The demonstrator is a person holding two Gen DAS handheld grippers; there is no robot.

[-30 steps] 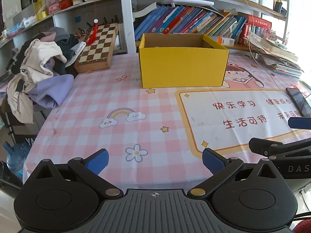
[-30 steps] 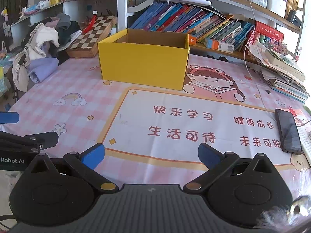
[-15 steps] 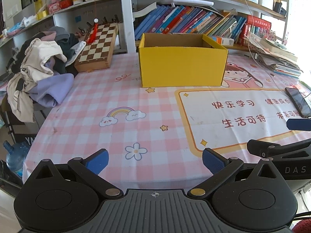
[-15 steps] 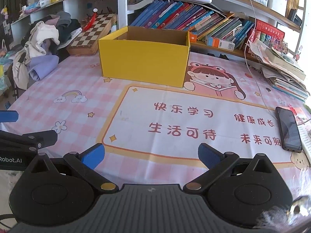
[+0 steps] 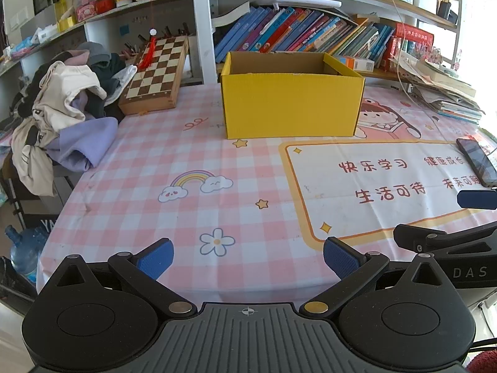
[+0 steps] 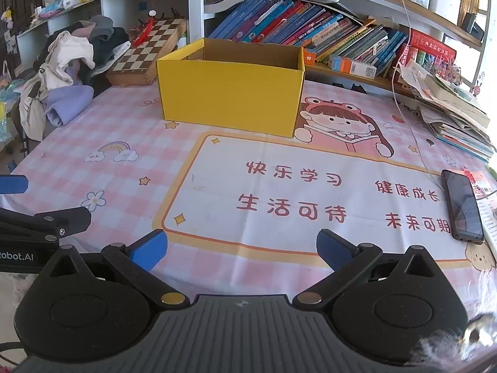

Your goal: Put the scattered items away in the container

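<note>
A yellow cardboard box (image 5: pixel 292 105) (image 6: pixel 230 96) stands open-topped at the far side of the table; its inside floor is hidden from both views. My left gripper (image 5: pixel 248 256) hovers open over the near table edge with nothing between its blue fingertips. My right gripper (image 6: pixel 241 250) is open too, empty, low over the near edge. A black phone (image 6: pixel 462 206) (image 5: pixel 476 161) lies flat at the right side of the table. Each gripper shows at the side of the other's view.
A pile of clothes (image 5: pixel 62 118) hangs over the table's left edge. A wooden chessboard (image 5: pixel 155 74) leans at the back left. Shelves of books (image 6: pixel 310 31) run behind the box, and a stack of papers and books (image 6: pixel 453 115) sits at the right.
Both views have shifted very slightly; the grippers stay open and empty, and nothing on the table has moved.
</note>
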